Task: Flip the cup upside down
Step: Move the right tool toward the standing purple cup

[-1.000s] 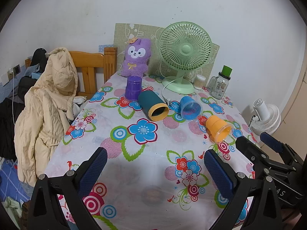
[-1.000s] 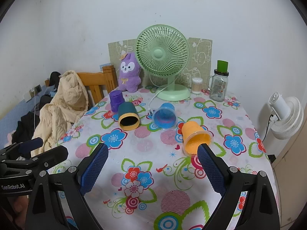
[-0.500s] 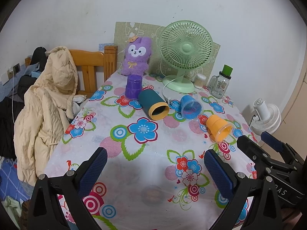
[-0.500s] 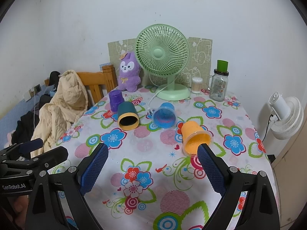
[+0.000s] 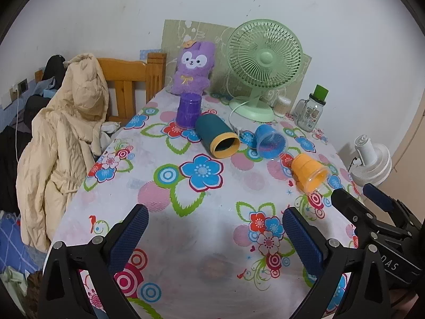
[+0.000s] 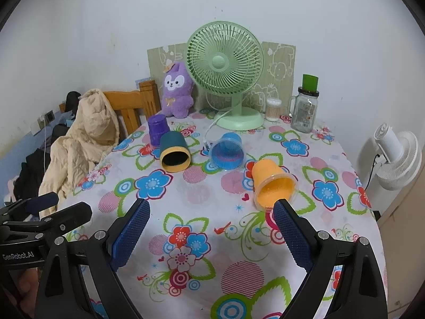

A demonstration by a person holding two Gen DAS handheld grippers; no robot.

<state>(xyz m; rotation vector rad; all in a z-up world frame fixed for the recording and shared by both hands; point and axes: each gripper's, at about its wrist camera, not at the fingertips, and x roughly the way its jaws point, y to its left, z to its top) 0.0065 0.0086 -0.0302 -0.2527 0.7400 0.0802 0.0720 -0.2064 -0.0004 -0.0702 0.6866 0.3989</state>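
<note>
We find both claws held wide apart and gripping nothing above the near end of the counter [image 6: 233, 242]. The left claw [image 5: 212, 235] and right claw [image 6: 211, 231] each hover over the floral cloth. Four cups lie ahead: the orange cup [image 6: 273, 183] on its side just beyond the right claw's right finger, mouth toward us; the blue cup [image 6: 228, 152] and teal cup [image 6: 174, 151] also on their sides; the purple cup [image 6: 158, 129] already inverted. A green fan [image 6: 225, 69] stands behind.
</note>
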